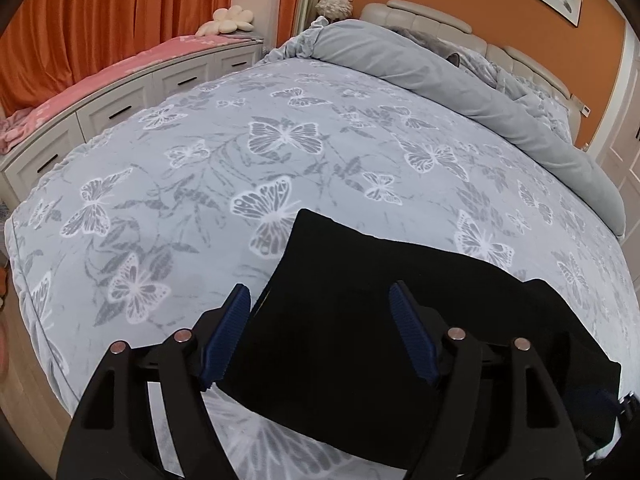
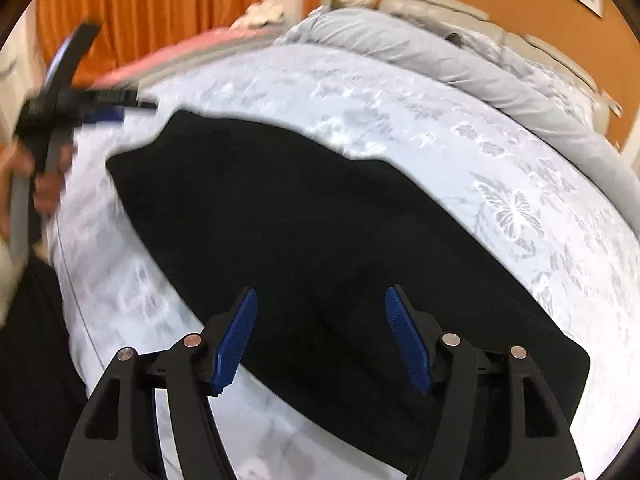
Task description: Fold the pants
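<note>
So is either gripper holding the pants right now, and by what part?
Nothing is held. The left gripper and right gripper are both open above the black pants, which lie on the bed.

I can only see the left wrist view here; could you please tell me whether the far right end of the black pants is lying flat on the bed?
Observer: Yes. In the right wrist view the black pants stretch as one long flat band across the butterfly bedspread, and their right end is a squared edge.
Operator: Thank you. Is the right gripper holding them?
Observer: No, the right gripper is open above the cloth, gripping nothing.
Operator: And where does my left gripper sit from there?
Observer: The left gripper is blurred, near the pants' left end; it looks clear of the cloth.
</note>
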`<action>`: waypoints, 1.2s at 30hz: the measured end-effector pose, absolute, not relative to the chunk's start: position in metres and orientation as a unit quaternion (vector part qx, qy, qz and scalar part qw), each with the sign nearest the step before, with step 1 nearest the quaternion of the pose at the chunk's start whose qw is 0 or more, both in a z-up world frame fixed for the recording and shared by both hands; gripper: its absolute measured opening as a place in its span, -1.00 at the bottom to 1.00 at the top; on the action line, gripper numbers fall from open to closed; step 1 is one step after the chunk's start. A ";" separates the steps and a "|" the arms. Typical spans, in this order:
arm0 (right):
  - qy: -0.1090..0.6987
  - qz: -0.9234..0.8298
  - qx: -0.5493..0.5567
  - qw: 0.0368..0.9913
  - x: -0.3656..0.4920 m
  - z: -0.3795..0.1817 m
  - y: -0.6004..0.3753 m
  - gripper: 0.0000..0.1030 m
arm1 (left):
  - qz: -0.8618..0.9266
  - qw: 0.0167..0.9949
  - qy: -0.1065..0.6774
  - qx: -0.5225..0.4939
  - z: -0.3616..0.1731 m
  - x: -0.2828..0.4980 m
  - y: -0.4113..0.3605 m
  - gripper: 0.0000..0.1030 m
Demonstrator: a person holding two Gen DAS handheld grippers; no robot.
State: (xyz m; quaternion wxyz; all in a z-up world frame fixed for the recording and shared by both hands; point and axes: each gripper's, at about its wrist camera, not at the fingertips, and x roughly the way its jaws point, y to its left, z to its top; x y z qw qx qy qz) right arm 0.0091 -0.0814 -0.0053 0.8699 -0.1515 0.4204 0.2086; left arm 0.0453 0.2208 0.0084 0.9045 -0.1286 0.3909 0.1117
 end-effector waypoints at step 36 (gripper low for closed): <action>0.452 0.189 -0.106 0.865 0.060 -0.033 -0.074 -0.83 | 0.103 0.894 0.391 -0.195 0.010 0.040 0.258 0.38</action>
